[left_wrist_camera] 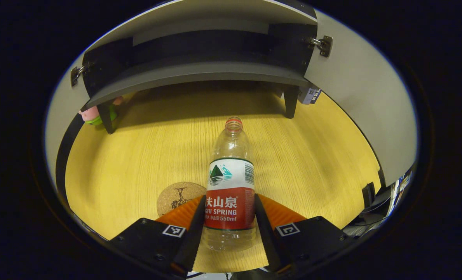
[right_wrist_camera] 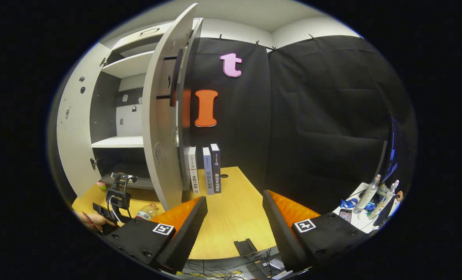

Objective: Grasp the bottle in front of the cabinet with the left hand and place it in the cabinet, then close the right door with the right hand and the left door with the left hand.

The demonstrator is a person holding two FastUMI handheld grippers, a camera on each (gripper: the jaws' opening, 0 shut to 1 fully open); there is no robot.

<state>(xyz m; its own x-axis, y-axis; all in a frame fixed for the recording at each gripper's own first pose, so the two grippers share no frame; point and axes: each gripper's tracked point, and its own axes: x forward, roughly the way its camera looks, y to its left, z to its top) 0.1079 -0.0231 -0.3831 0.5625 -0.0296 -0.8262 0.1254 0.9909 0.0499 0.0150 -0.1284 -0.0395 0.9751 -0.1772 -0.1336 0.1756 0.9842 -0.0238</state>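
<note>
A clear plastic bottle (left_wrist_camera: 231, 171) with a red and white label and no cap stands between the fingers of my left gripper (left_wrist_camera: 230, 198), which is shut on its label. Ahead is the cabinet, its dark bottom shelf (left_wrist_camera: 199, 72) raised on short legs above the wooden table (left_wrist_camera: 316, 155). Both doors stand open: the left door (left_wrist_camera: 58, 116) and the right door (left_wrist_camera: 363, 109). In the right gripper view my right gripper (right_wrist_camera: 234, 198) is open and holds nothing, right of the open right door (right_wrist_camera: 163, 128). Farther off there, the left gripper (right_wrist_camera: 118, 196) holds the bottle (right_wrist_camera: 147, 212) before the cabinet.
A round cork coaster (left_wrist_camera: 178, 196) lies left of the bottle. A pink and green toy (left_wrist_camera: 93, 114) sits by the cabinet's left leg. Three books (right_wrist_camera: 205, 169) stand beside the right door. A side table with bottles (right_wrist_camera: 366, 198) is at the far right.
</note>
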